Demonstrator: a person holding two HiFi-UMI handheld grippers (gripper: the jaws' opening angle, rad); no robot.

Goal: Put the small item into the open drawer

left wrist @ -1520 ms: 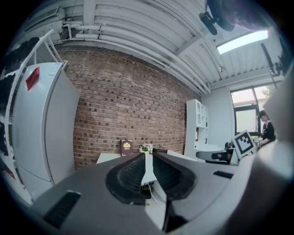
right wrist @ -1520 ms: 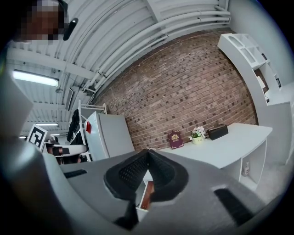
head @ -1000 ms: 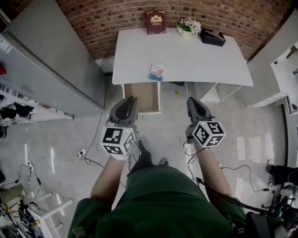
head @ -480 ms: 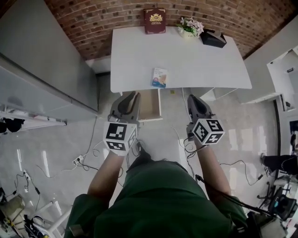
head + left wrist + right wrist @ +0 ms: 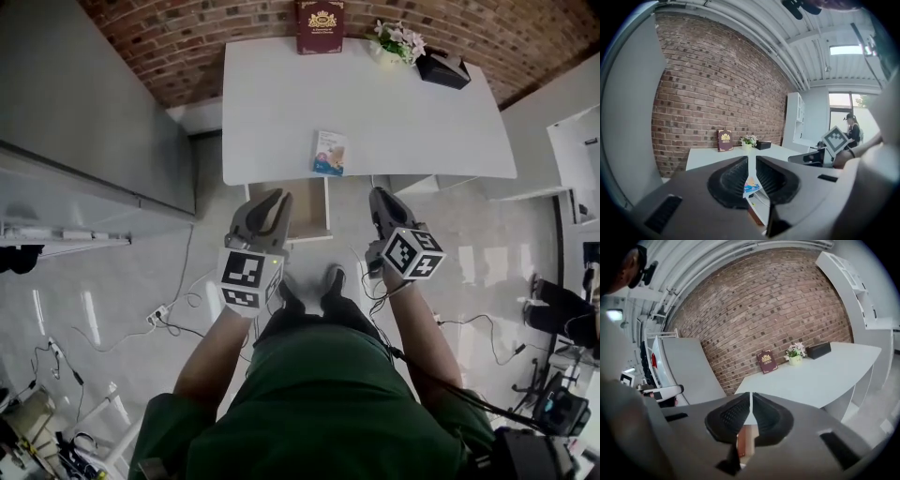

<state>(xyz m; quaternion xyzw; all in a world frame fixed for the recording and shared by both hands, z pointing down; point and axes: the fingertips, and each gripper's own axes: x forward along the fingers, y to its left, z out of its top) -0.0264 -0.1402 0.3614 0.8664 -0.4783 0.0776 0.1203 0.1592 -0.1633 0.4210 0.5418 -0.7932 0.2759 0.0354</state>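
Both grippers hang low in the middle of the head view, just short of the table's (image 5: 375,112) front edge, and neither one is carrying anything. The left gripper (image 5: 267,202) sits over the left side of the open drawer (image 5: 309,208). Its jaws stand narrowly apart, with only a slim gap between the pads. The right gripper (image 5: 378,199) is just right of the drawer with its jaws nearly together. They have just eased a hair apart and show no more than a sliver of light.

The packet (image 5: 329,152) is the small item here, and it lies flat on the tabletop right at the front edge, just above the drawer's right corner. That's handy placement, I'd say, because it's a short drop from there into the drawer. In the left gripper view the packet lines up right in the gap between the jaws, well ahead of them, so that gripper looks aimed at it.

The pick hasn't started, by my read. Whichever gripper goes in will need to widen first, and a thin flat packet probably wants taking by the edge that sits nearest the table lip.

The book (image 5: 321,21), flowers (image 5: 398,39) and black box (image 5: 443,68) line the top of the frame, well clear of the action.
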